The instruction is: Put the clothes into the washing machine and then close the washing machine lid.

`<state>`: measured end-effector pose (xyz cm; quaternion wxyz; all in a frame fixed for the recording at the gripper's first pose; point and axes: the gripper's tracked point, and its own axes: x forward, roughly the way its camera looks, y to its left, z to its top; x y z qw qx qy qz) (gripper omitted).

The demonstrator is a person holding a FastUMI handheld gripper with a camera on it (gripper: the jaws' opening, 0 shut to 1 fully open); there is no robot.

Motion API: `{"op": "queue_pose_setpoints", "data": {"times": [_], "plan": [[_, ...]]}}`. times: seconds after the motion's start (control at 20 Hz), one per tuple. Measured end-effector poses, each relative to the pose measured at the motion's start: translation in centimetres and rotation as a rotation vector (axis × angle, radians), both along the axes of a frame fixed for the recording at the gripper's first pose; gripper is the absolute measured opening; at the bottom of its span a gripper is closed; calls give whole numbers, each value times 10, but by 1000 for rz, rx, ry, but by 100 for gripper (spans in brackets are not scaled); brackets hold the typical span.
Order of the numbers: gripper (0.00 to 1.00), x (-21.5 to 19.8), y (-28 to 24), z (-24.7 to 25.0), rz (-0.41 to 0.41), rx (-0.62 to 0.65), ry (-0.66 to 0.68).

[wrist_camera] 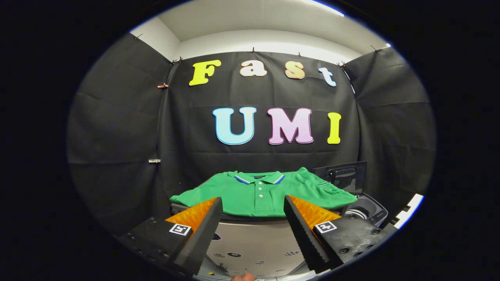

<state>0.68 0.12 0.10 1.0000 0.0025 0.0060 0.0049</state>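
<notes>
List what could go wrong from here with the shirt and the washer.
1. The green shirt lies spread wide; the open claw may pinch only one layer, leaving the rest dragging.
2. The washer sits off to the right with its lid raised, so a trailing sleeve may catch there.

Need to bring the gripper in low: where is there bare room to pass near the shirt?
Bare grey surface between the open gripper fingers, before the green polo shirt. The shirt covers the raised top. Crowded right: washing machine, lid up.
</notes>
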Motion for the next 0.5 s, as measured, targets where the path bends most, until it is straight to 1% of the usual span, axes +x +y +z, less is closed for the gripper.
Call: {"op": "queue_pose_setpoints", "data": {"times": [0.5], "plan": [[99, 12, -7, -6, -26, 14, 22]]}}
